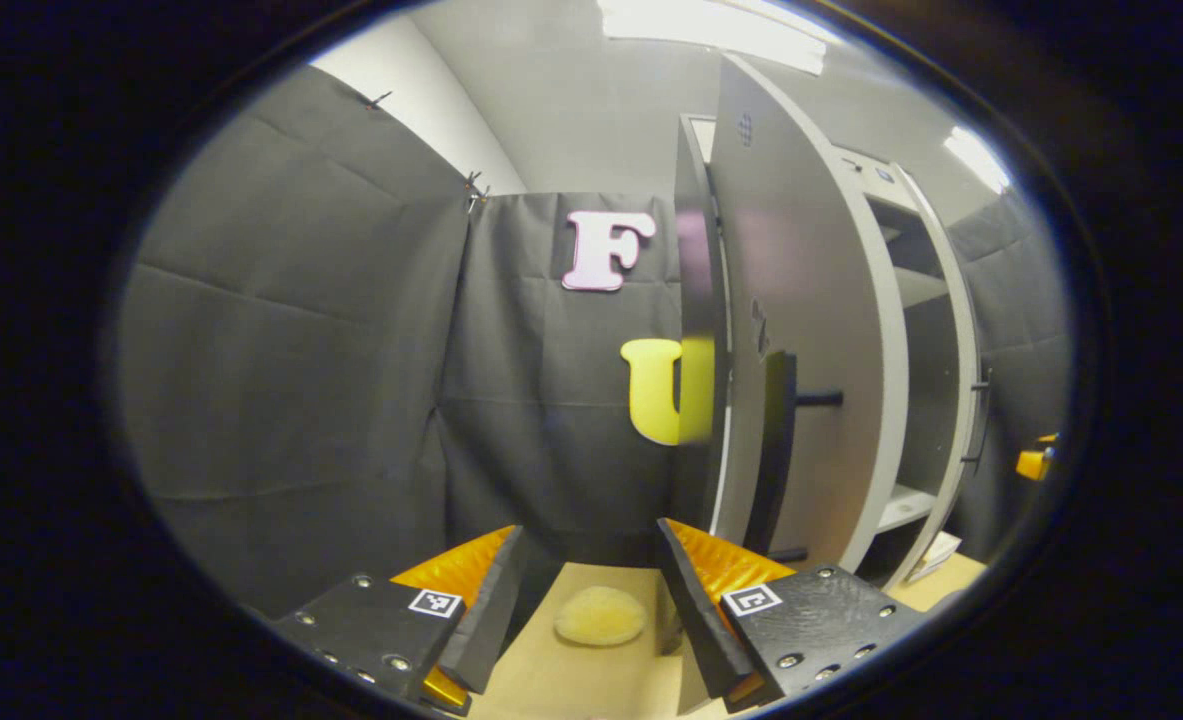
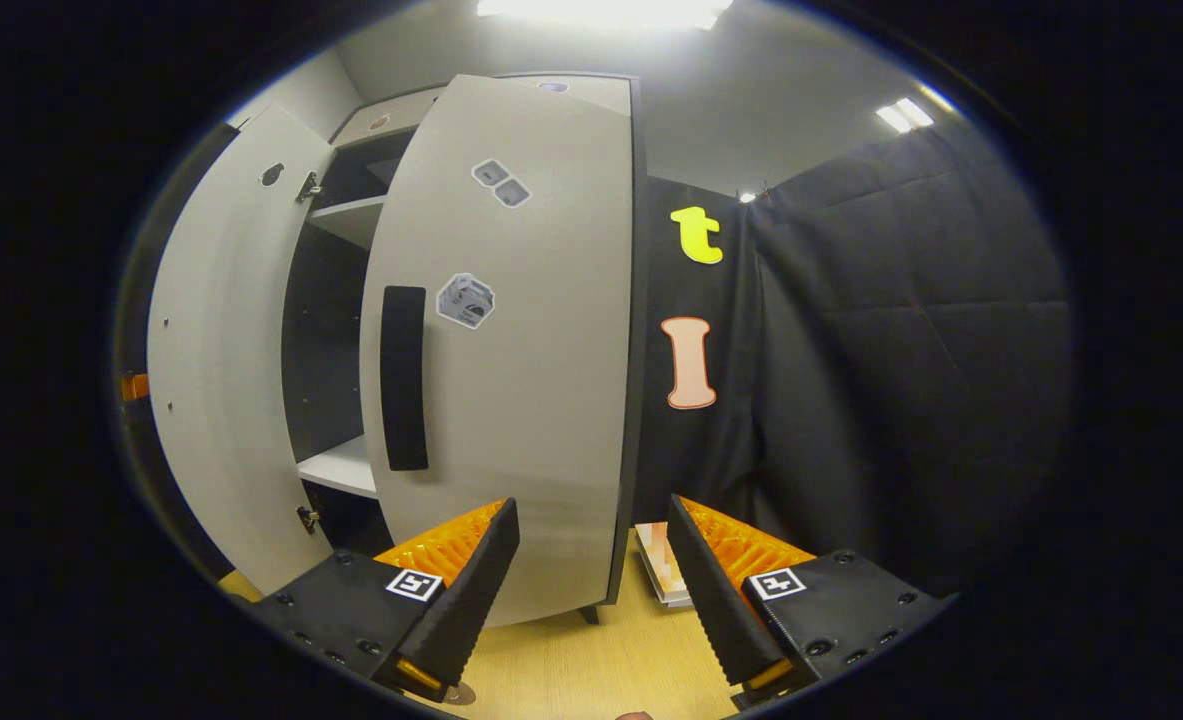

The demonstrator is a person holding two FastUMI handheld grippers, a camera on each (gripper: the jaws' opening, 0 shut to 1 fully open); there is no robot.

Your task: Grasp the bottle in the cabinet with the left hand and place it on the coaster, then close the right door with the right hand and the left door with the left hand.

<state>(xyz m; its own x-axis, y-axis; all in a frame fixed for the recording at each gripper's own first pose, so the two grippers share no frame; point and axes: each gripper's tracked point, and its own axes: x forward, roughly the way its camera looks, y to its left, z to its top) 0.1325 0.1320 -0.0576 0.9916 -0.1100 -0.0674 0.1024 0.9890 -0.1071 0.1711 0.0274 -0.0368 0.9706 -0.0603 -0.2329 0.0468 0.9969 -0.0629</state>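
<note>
Grippers: two. Left gripper (image 1: 591,590) has its jaws wide and holds nothing; right gripper (image 2: 591,575) likewise.
Coaster (image 1: 600,615): one, round, bare, on the table (image 1: 571,690) ahead of the left gripper.
Cabinet doors: two. Left door (image 1: 801,330) ajar; right door (image 2: 511,340) almost closed.
Bottle: I cannot tell where it is.
</note>
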